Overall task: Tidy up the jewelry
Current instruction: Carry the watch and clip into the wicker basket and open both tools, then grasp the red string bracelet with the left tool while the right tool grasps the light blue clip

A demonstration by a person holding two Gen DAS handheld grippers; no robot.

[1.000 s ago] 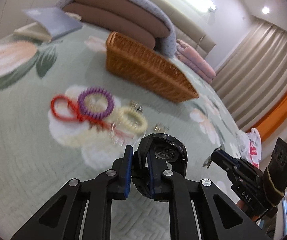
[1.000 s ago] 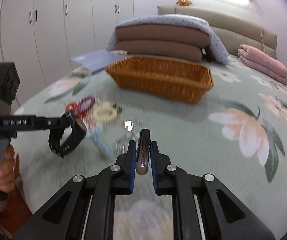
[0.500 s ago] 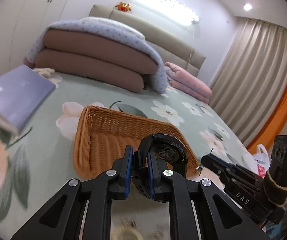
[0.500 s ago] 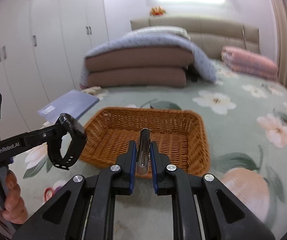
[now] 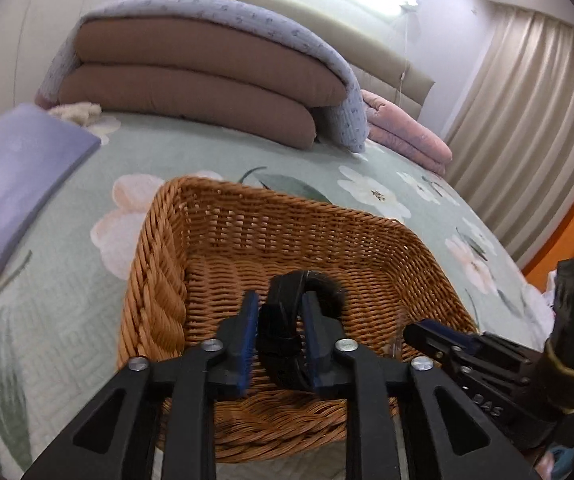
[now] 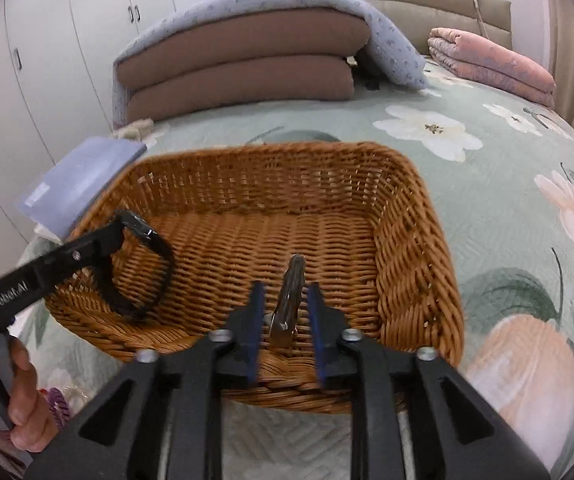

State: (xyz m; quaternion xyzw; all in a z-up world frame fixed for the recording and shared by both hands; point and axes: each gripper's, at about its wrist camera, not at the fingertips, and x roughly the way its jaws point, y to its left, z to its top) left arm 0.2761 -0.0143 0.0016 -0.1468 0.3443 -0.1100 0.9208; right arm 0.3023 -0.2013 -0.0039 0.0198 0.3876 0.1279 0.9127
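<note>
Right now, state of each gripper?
Left gripper: jaws just opened, black watch loose between them above the basket.
Right gripper: jaws just opened, metal clip between them, unpressed.

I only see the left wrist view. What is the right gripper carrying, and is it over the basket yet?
Observer: A metal clip stands between the pads of the right gripper, over the basket. The jaws have just been opening, and neither pad presses on it.
Operator: How does my watch look from there?
Observer: The watch hangs at the tip of the left gripper, inside the basket's left end.
Operator: Anything left outside?
Observer: A purple hair tie lies on the bed.
</note>
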